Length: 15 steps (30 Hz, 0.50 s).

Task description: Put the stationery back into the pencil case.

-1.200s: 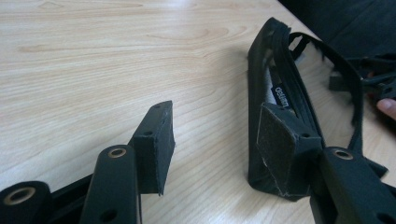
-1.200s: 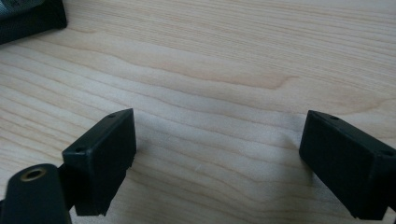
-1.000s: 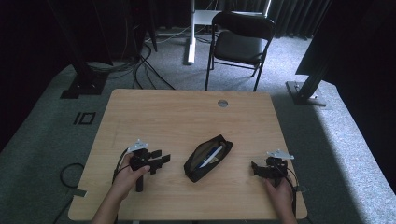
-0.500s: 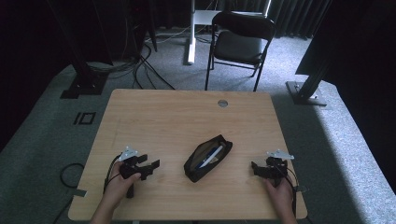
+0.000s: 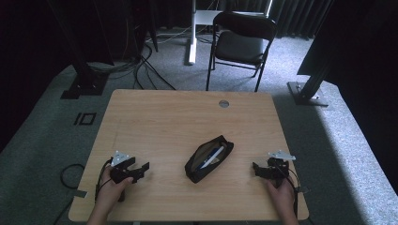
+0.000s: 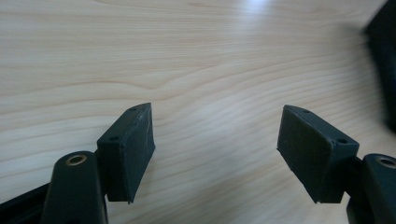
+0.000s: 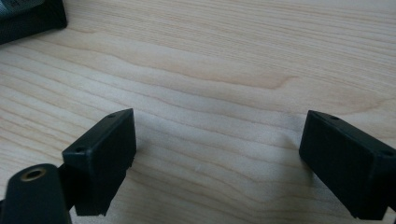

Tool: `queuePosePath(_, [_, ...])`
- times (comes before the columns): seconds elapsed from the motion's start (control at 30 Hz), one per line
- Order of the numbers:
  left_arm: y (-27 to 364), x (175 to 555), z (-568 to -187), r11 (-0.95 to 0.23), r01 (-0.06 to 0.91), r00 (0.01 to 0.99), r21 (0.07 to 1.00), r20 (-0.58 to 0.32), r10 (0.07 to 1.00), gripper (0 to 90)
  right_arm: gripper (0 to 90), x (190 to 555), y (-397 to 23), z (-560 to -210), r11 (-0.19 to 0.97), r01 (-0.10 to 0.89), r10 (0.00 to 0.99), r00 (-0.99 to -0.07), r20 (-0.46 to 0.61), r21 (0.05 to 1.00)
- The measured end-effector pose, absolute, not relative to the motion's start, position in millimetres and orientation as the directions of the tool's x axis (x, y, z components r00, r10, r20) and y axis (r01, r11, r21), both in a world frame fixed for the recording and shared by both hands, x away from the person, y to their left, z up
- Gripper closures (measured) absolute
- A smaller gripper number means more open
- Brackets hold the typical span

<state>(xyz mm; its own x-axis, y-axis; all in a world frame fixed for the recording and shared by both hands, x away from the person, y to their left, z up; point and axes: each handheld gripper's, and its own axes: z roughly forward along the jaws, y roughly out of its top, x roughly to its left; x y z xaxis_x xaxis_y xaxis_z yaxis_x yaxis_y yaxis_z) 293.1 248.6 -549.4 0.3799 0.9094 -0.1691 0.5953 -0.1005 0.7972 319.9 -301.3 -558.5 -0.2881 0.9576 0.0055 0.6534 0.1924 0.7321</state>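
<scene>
A black pencil case (image 5: 209,159) lies unzipped near the table's front middle, with pens showing inside. My left gripper (image 5: 142,170) sits low at the front left, pointing right toward the case and well short of it. Its jaws have just been opening and stand open over bare wood (image 6: 217,154), with nothing between them. A dark blurred edge, likely the pencil case (image 6: 385,70), is at the right of the left gripper view. My right gripper (image 5: 257,168) rests at the front right, pointing left. It is open over bare wood (image 7: 219,163), with a corner of the case (image 7: 28,16) far off.
The wooden table (image 5: 187,117) has a round cable grommet (image 5: 224,103) near its far edge. A black folding chair (image 5: 241,42) stands beyond the table. Cables and stand bases lie on the carpet at the back left.
My left gripper has drawn back to the left and toward the front edge, away from the pencil case, sinking a little, and its jaws stand wider. The right gripper has kept still.
</scene>
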Motion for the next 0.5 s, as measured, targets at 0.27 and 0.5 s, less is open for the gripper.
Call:
queuePosePath(0.27, [267, 294, -550, -0.034, 0.635, 0.249, 0.772, -0.162, 0.955, 26.9, 10.6, 320, -301, -559, 0.192, 0.653, 0.958, -0.288, 0.006, 0.732])
queuePosePath(0.5, [279, 292, -551, -0.058, 0.664, 0.165, 0.746, -0.071, 0.984, 26.0, 10.6, 320, -301, -559, 0.192, 0.653, 0.958, -0.288, 0.006, 0.732])
